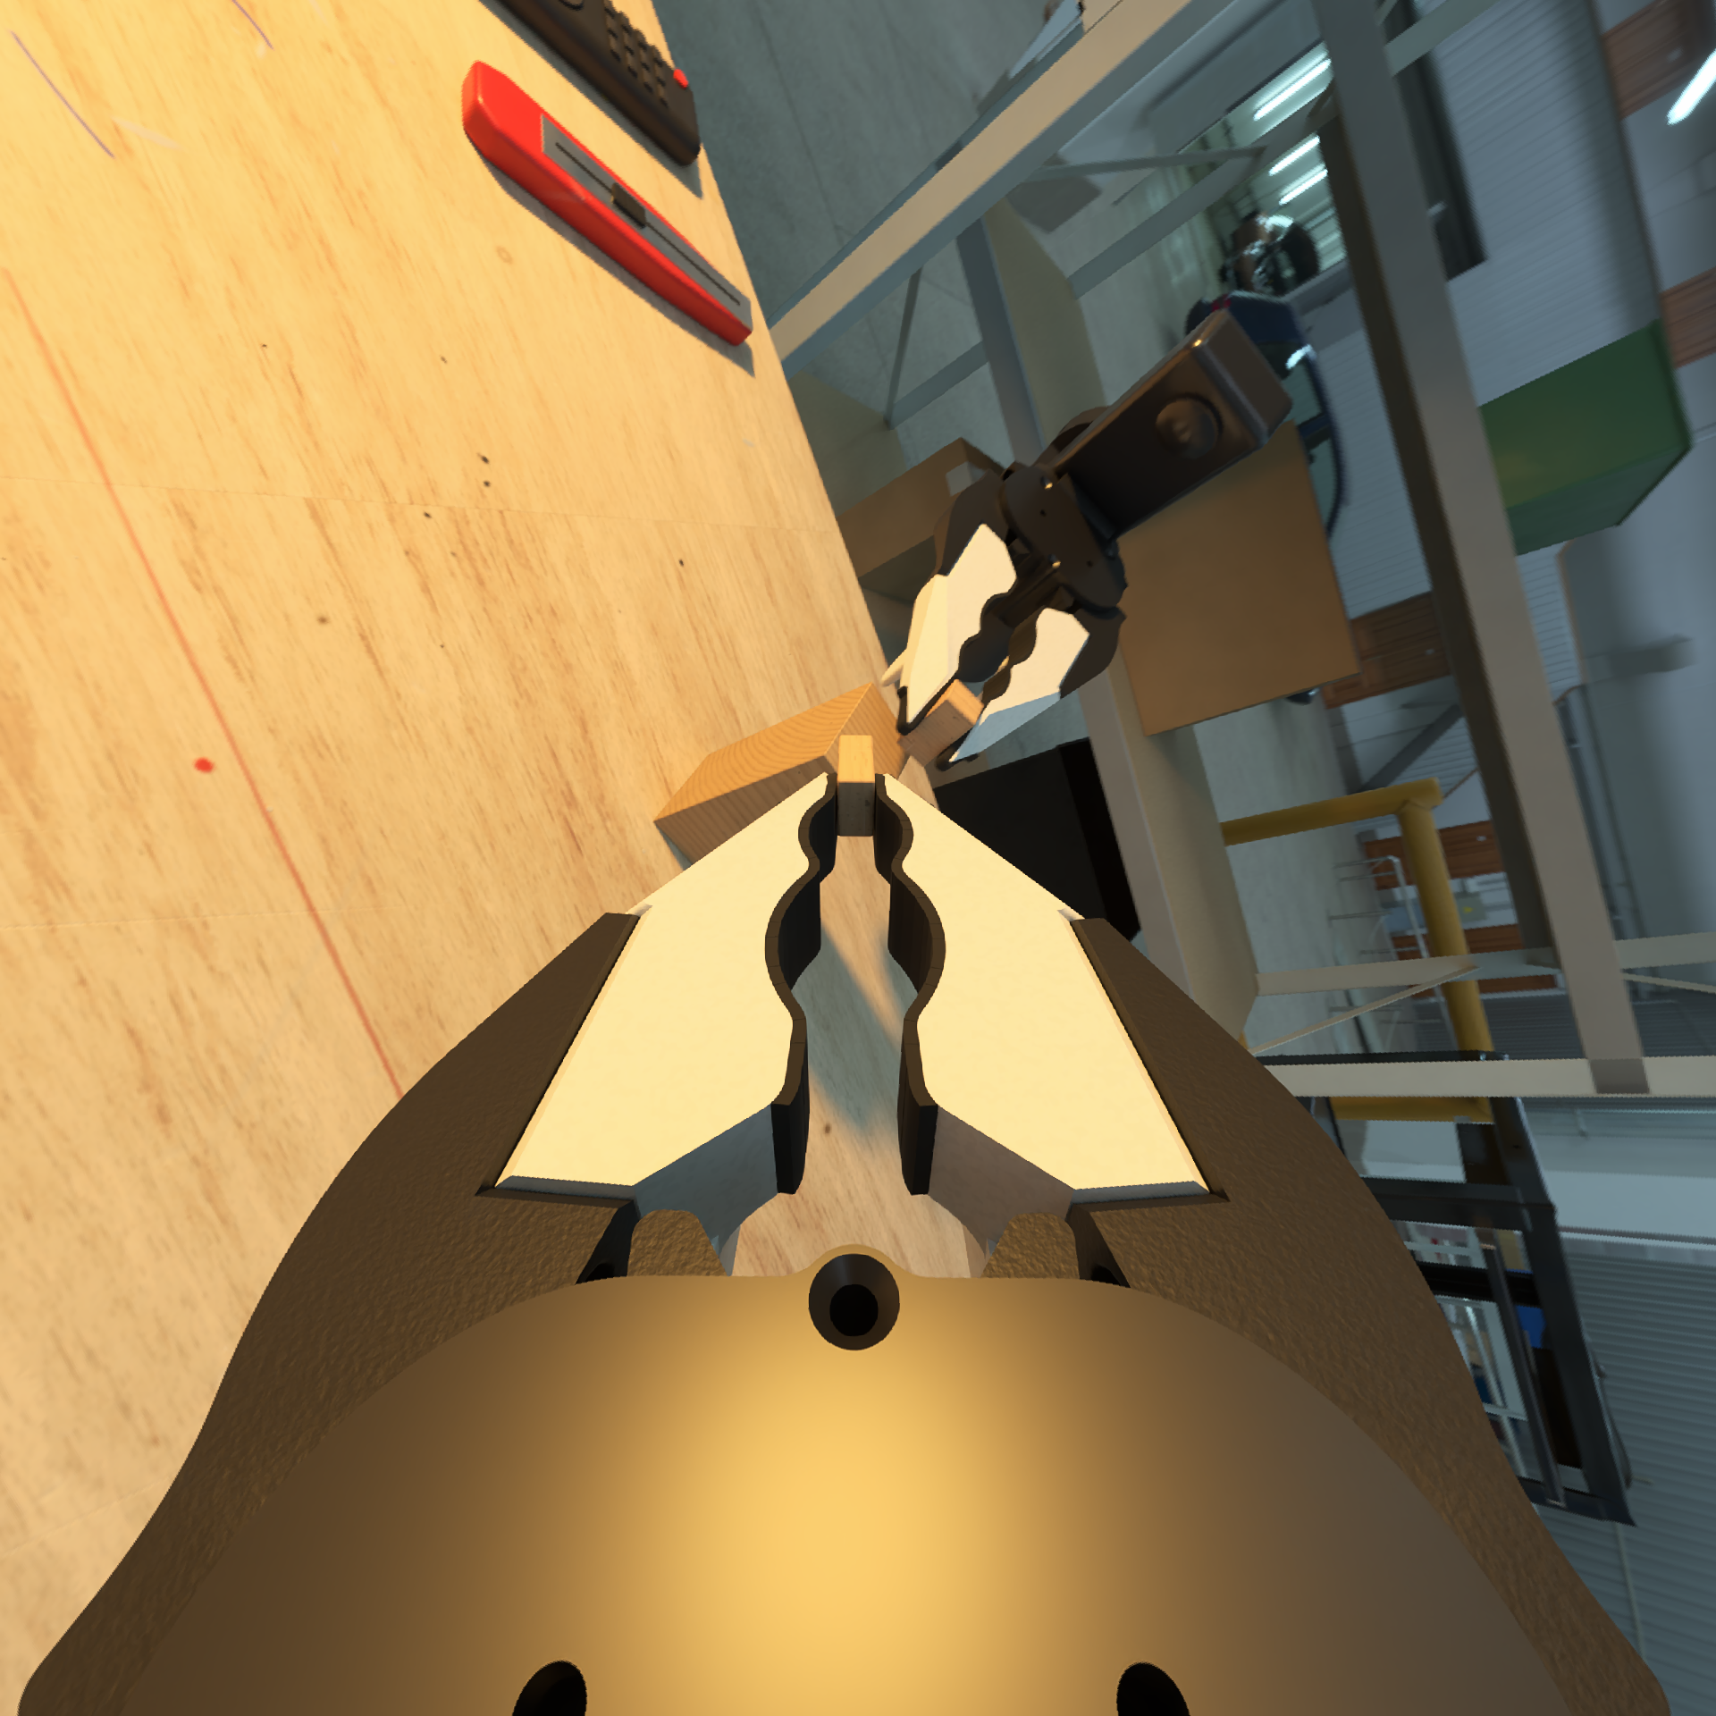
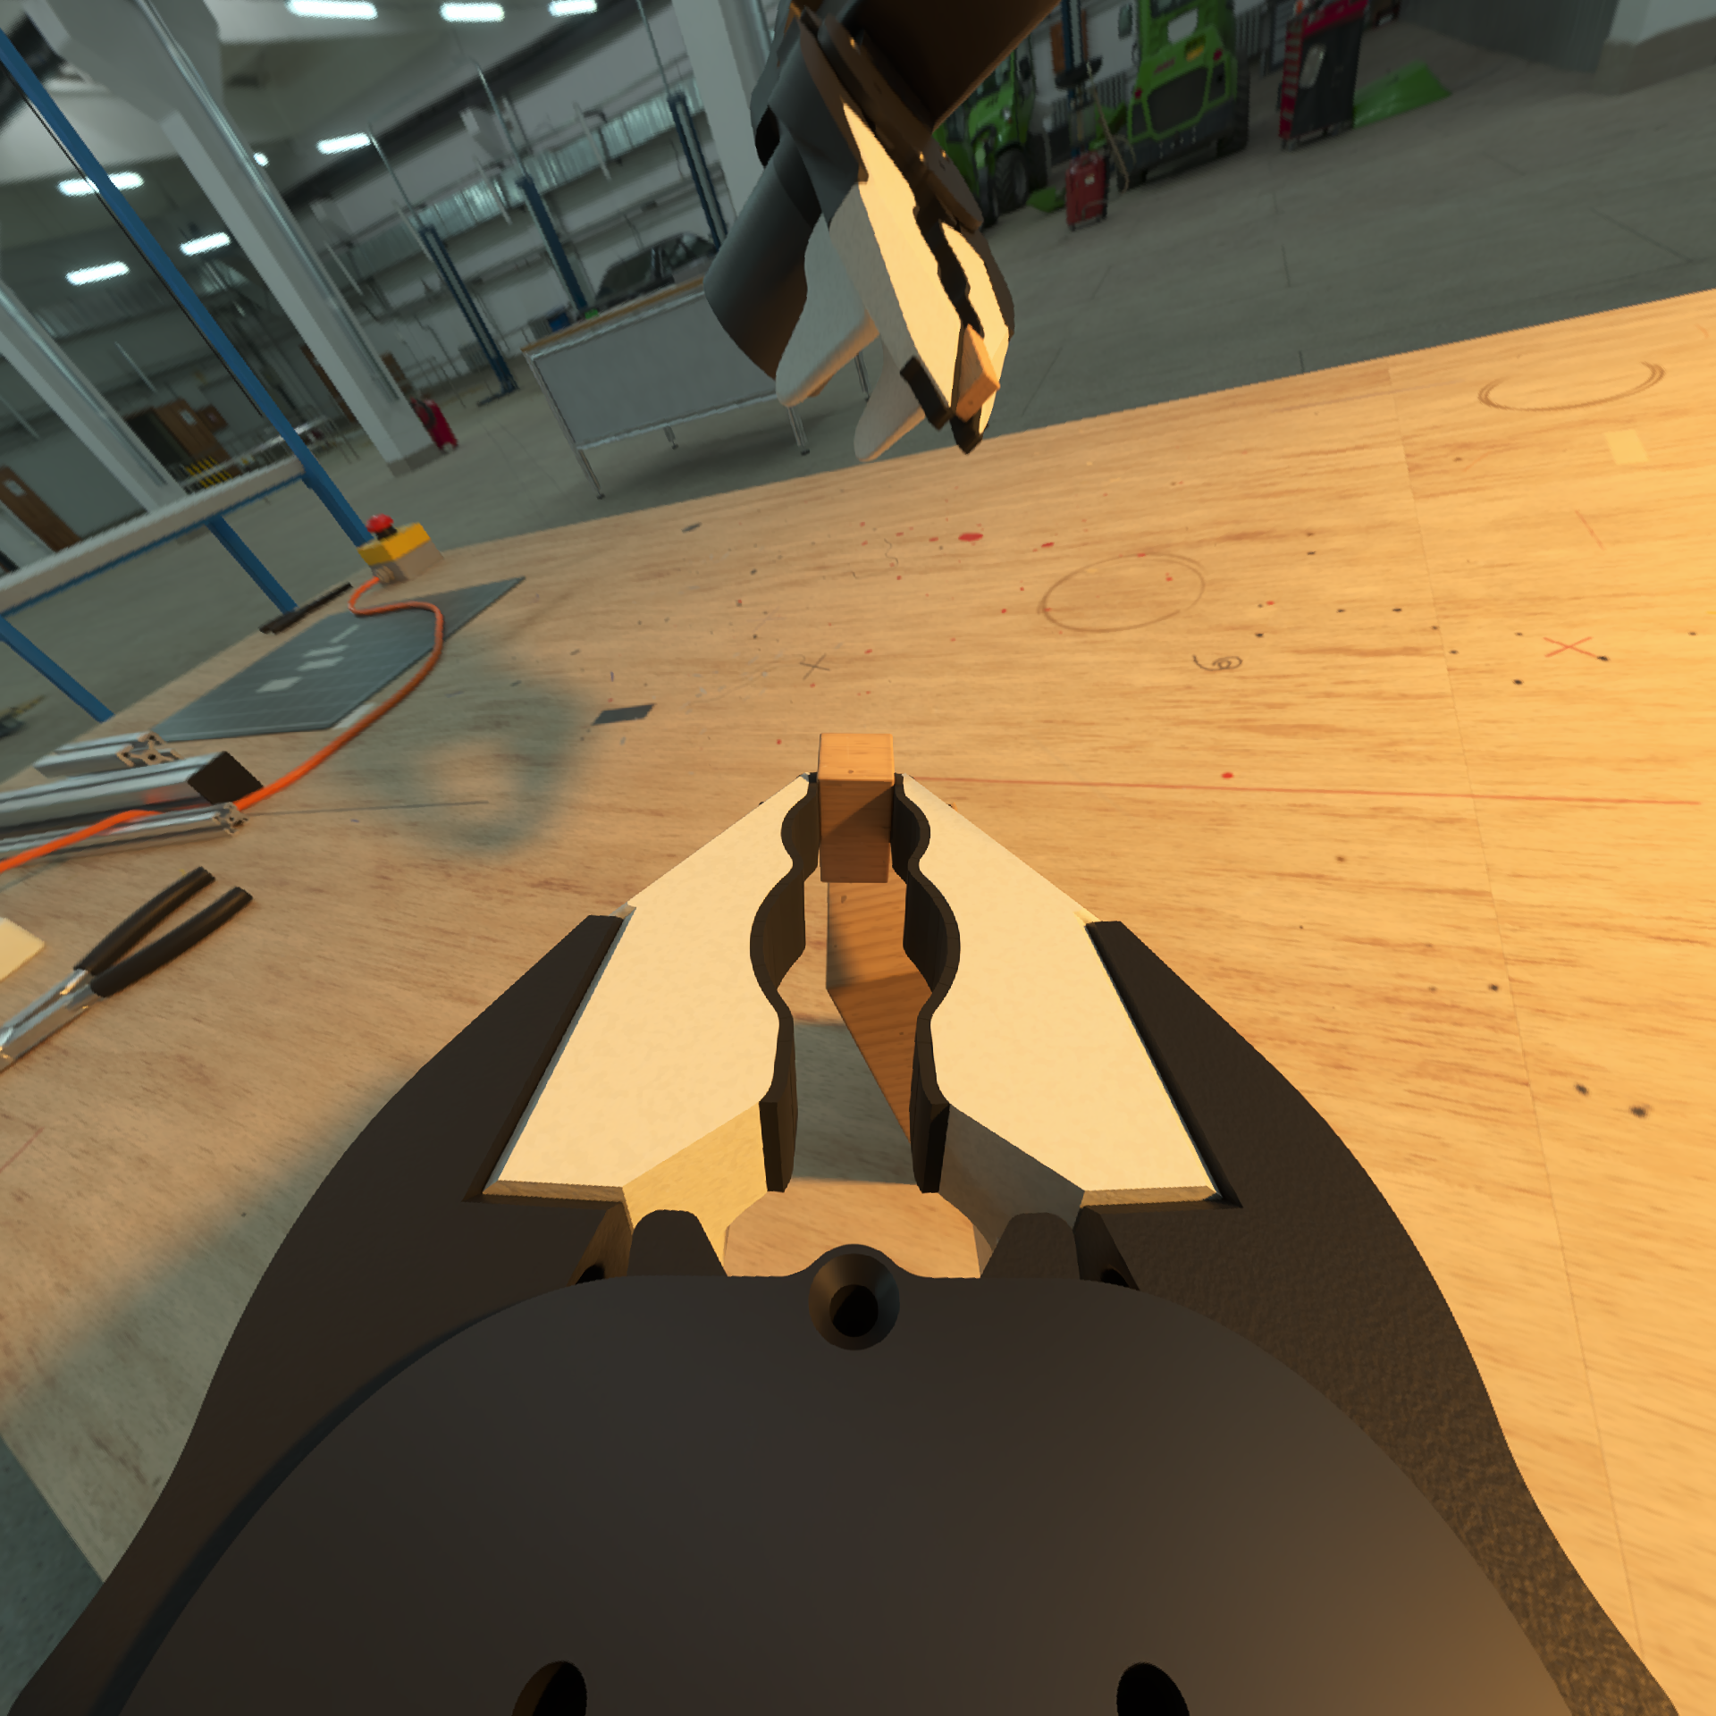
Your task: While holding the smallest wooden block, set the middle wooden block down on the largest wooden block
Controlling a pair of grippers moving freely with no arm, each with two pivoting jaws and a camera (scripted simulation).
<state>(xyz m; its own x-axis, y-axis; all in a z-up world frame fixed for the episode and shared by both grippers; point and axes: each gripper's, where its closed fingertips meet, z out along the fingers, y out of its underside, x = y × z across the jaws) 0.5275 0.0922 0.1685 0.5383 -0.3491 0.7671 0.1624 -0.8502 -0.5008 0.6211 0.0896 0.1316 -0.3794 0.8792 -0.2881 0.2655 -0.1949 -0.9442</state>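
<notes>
The left claw [image 1: 855, 789] grips the small block [image 1: 855, 763] aloft. The right claw [image 2: 855, 817] clamps the middle block [image 2: 855, 806], apparently just above the large block [image 1: 761, 775] on the desk [image 2: 1207, 929]; lowering and release remain.

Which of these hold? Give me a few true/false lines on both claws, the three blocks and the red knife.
1. The left claw is shut on the smallest block. True.
2. The largest block lies on the table, close by the right claw. True.
3. The right claw is open and empty. False: it is shut on the middle block.
4. The red knife rests on top of the largest block. False: it lies flat on the table, well apart from the blocks, beside a black keypad device.
5. The left claw rests on the table. False: in the right wrist view it hangs in the air above it.
</notes>
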